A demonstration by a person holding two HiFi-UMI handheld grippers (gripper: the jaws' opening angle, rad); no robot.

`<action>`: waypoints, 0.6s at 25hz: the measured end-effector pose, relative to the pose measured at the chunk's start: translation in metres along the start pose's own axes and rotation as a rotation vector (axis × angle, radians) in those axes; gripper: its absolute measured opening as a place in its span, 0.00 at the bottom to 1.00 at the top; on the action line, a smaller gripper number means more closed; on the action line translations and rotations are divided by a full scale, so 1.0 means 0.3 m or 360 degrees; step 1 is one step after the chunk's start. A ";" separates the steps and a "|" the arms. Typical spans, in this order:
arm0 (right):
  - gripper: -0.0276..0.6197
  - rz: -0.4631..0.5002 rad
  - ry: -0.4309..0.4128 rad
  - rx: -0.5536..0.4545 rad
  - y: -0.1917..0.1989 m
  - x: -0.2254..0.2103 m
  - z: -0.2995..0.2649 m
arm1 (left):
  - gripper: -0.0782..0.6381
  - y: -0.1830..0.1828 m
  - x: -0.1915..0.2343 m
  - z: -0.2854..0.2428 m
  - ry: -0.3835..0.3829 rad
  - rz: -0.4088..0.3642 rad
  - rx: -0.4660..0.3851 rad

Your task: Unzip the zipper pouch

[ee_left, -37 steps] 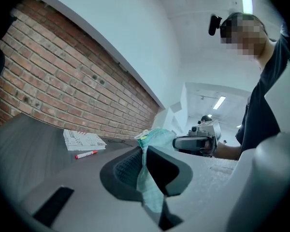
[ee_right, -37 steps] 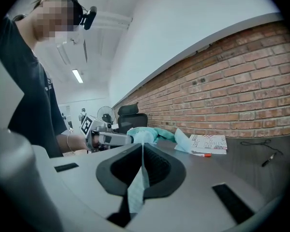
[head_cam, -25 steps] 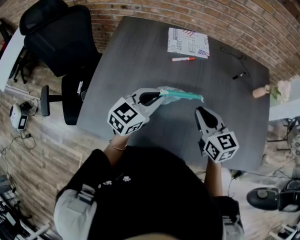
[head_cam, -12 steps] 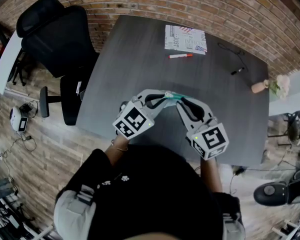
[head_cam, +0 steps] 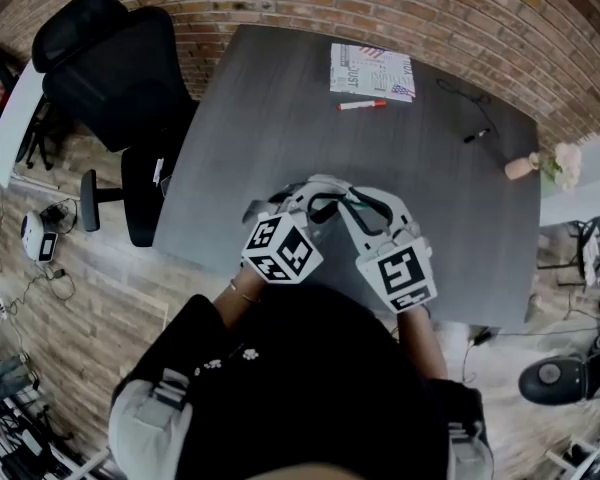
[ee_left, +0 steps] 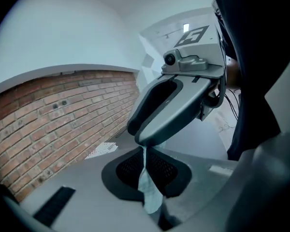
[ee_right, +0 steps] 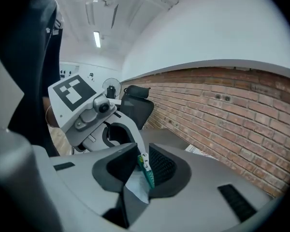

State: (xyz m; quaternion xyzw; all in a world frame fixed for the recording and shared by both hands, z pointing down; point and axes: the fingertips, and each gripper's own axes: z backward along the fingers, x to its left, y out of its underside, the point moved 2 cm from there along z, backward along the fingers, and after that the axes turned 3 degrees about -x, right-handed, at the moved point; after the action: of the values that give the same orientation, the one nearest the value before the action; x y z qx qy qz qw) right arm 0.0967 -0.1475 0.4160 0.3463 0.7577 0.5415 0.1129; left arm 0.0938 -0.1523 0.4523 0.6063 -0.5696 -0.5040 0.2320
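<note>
The left gripper (ee_left: 146, 168) is clenched on a thin fold of the pale fabric zipper pouch (ee_left: 149, 192), over the near side of the dark grey table (head_cam: 280, 108). The right gripper (ee_right: 141, 170) meets it tip to tip. Its jaws have just been opening, and the pouch's teal zipper (ee_right: 148, 177) stands between them unpinched. Beyond both tips the tabletop lies bare up to a printed sheet (head_cam: 372, 71) and a marker (head_cam: 363, 104).
</note>
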 end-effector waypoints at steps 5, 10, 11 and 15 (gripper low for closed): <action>0.12 -0.0034 -0.0020 -0.0003 0.007 0.005 0.008 | 0.12 0.002 -0.011 -0.006 0.0000 -0.0085 0.0038; 0.11 -0.0032 -0.0002 -0.0011 0.006 0.001 0.021 | 0.12 -0.003 -0.014 -0.009 0.0006 -0.0075 0.0023; 0.11 -0.0032 0.0005 -0.0016 0.005 0.000 0.025 | 0.12 -0.003 -0.014 -0.009 0.0007 -0.0075 0.0025; 0.09 -0.0029 0.0054 -0.0035 -0.001 -0.017 0.044 | 0.12 0.009 -0.009 -0.008 -0.0002 -0.0091 0.0063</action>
State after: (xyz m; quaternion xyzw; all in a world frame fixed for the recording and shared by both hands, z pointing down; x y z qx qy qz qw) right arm 0.1074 -0.1410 0.4097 0.3289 0.7566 0.5545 0.1089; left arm 0.0952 -0.1513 0.4565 0.6264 -0.5621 -0.4996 0.2052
